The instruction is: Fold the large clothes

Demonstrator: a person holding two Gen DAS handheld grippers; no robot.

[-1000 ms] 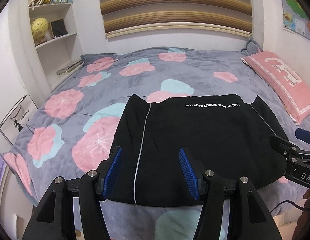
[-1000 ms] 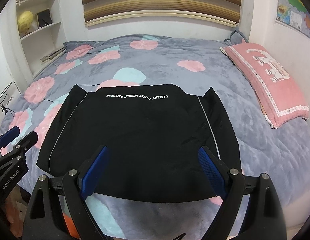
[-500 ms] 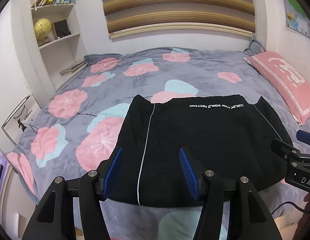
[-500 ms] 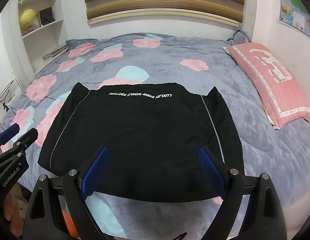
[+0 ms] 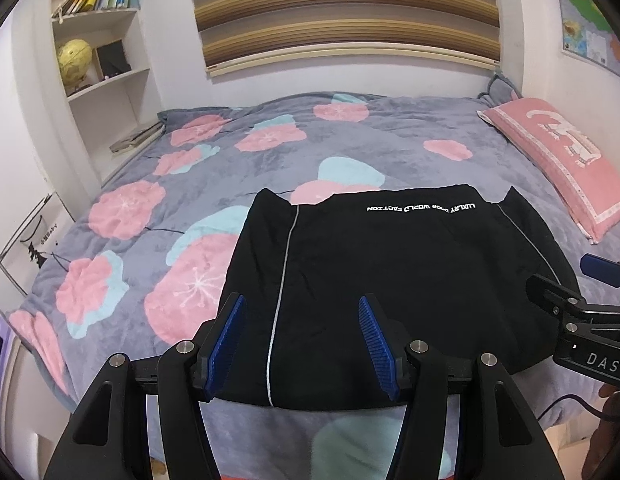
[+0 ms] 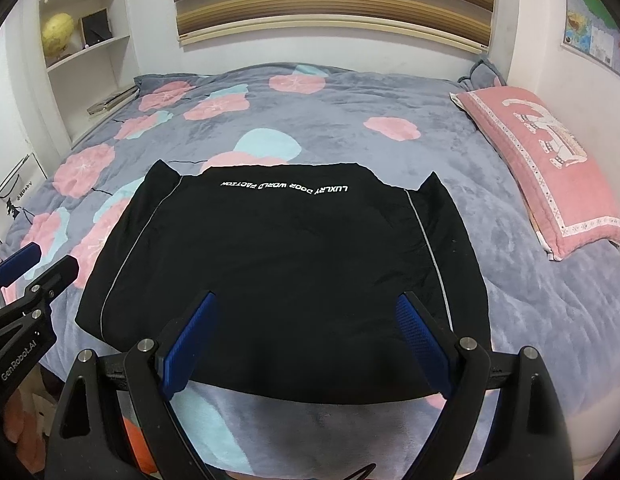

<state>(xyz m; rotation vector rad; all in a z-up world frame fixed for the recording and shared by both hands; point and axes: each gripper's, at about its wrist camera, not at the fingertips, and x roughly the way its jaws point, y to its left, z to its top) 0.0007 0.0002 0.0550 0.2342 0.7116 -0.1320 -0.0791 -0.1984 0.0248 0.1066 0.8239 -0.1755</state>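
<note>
The black garment (image 6: 278, 272) lies flat on the bed (image 6: 349, 120), near edge, already folded into a rough rectangle with its white lettering at the far side. Both tools hover above the near hem, the left tool (image 5: 302, 332) and right tool (image 6: 306, 336) each spread wide and pinching nothing. To fold well, I would lower each onto a near corner, bite both layers, then carry them evenly to the far edge. Compared with a second ago, both views have drawn back slightly; the cloth is unmoved
</note>
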